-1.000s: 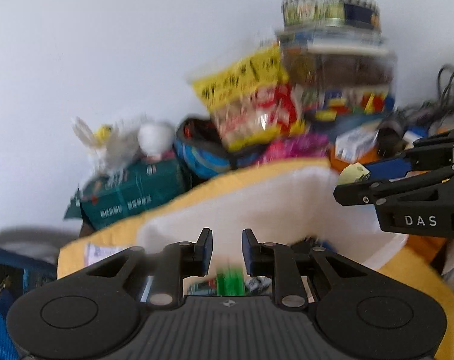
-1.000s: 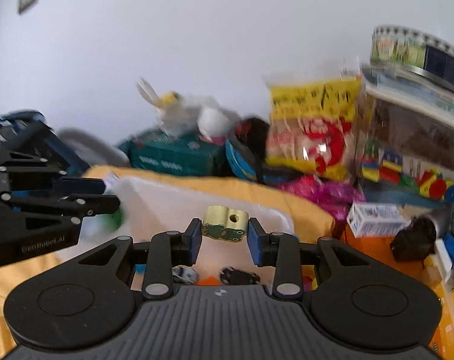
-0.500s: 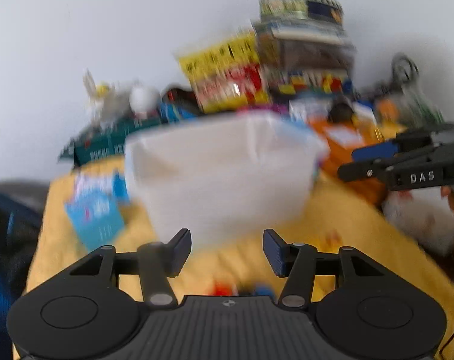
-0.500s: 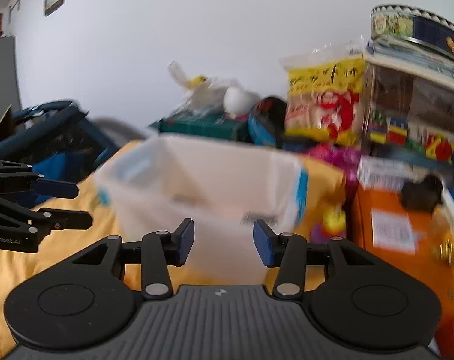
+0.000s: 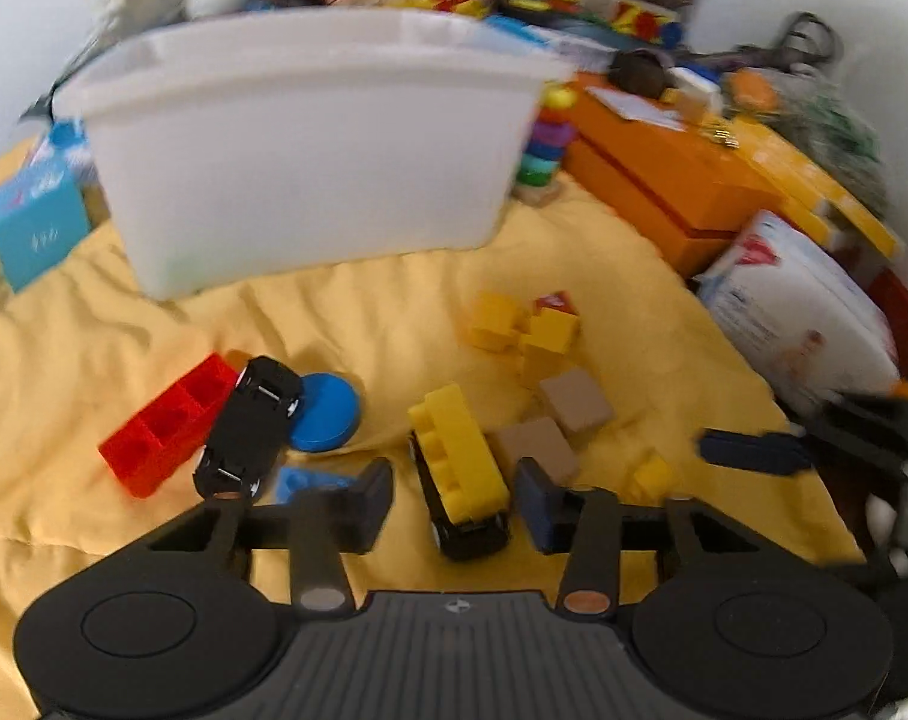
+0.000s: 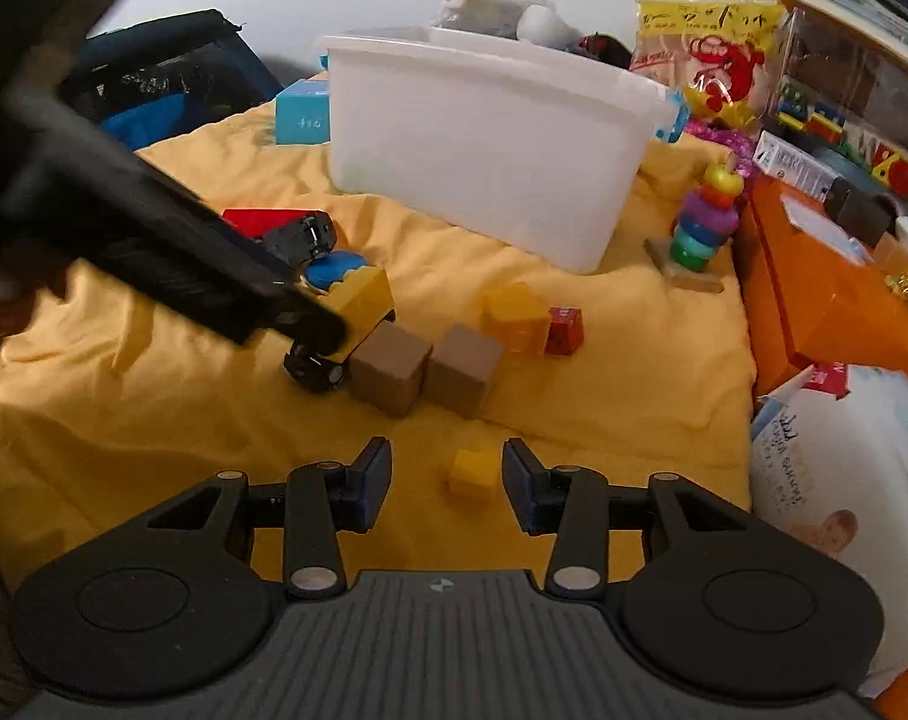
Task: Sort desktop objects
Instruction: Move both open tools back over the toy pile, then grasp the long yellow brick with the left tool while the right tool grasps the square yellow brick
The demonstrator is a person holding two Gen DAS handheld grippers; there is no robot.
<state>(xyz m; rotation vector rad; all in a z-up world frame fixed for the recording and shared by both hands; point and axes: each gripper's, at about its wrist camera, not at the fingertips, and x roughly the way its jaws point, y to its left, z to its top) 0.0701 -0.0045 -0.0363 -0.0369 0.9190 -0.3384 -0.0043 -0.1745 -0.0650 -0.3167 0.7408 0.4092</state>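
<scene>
Now, left gripper (image 5: pixel 452 495): jaws spread, straddling the yellow toy truck (image 5: pixel 461 474) on the yellow cloth (image 5: pixel 363 312).
Right gripper (image 6: pixel 446 483): jaws apart, a small yellow block (image 6: pixel 473 471) between them, not gripped.
Brown cubes (image 6: pixel 423 367): side by side, touching the truck.
White bin (image 6: pixel 484 138): behind the toys.

Both wrist cameras look down close over the yellow cloth (image 5: pixel 357 312) — sharing the white bin (image 6: pixel 484 138) (each from its own side).
</scene>
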